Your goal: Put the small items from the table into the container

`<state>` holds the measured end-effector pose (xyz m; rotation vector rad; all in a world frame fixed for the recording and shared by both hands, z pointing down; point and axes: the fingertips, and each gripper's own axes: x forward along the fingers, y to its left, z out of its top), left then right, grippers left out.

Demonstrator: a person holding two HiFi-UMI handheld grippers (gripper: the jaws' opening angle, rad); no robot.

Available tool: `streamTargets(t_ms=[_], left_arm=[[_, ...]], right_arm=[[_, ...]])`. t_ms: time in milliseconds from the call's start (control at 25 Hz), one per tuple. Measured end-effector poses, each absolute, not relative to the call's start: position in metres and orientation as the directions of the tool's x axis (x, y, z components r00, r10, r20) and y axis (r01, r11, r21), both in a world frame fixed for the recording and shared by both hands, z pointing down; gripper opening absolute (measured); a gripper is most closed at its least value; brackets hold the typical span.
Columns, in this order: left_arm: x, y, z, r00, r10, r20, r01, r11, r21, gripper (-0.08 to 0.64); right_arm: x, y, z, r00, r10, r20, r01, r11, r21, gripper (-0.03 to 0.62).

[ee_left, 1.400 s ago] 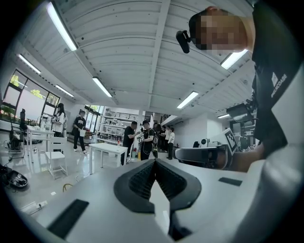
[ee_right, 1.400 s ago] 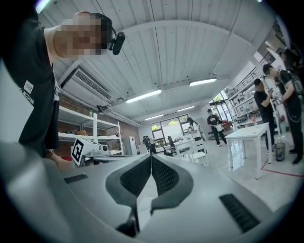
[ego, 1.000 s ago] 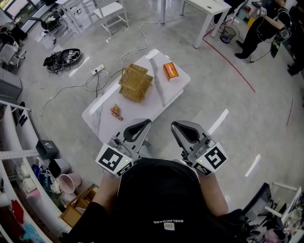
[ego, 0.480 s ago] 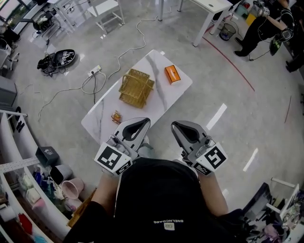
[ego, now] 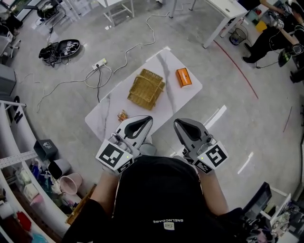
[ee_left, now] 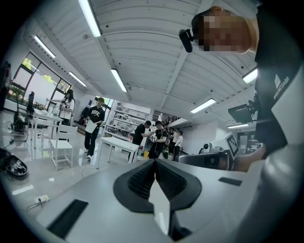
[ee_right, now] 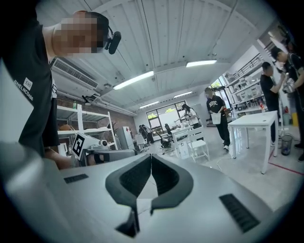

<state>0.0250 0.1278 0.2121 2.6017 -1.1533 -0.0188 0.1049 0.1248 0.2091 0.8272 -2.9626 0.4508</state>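
Observation:
A white marble-look table (ego: 171, 102) stands ahead of me in the head view. On it sit a woven yellow basket (ego: 146, 86), an orange box (ego: 184, 77) at the far right end, and a small orange-and-white item (ego: 123, 115) near the left edge. My left gripper (ego: 145, 119) and right gripper (ego: 179, 123) are held side by side near my chest, at the table's near edge, both shut with nothing between the jaws. Both gripper views look level across the room; the left gripper (ee_left: 154, 161) and right gripper (ee_right: 151, 156) show their jaws closed tip to tip.
Cables and a power strip (ego: 100, 63) lie on the floor left of the table, with a black bag (ego: 59, 49) beyond. White desks (ego: 230, 9) and people stand at the far right. Shelving with a pink bin (ego: 70, 182) runs along my left.
The table with basket and box has shifted a little right and closer in the head view. Both grippers stay shut in the same place before me.

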Motion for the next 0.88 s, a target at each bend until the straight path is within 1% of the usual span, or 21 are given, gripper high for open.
streamTargets(t_ms=[360,720,880], left_arm=[[-0.036,0.111,0.224,0.611,-0.785,0.104,-0.770,-0.558,0.310,0.005],[-0.070,0.111,0.248,0.530,-0.836,0.141,-0.815,-0.457,0.356,0.007],[-0.081,0.106,0.265,0.486,-0.857,0.173,-0.838,-0.400,0.373,0.053]], right_arm=[[0.045,0.108,0.216,-0.891,-0.428,0.149,-0.453,0.852,-0.263,0.011],[0.013,0.098,0.227,-0.913,-0.363,0.188,-0.402,0.877,-0.264,0.011],[0.004,0.094,0.236,-0.922,-0.322,0.215,-0.373,0.887,-0.272,0.011]])
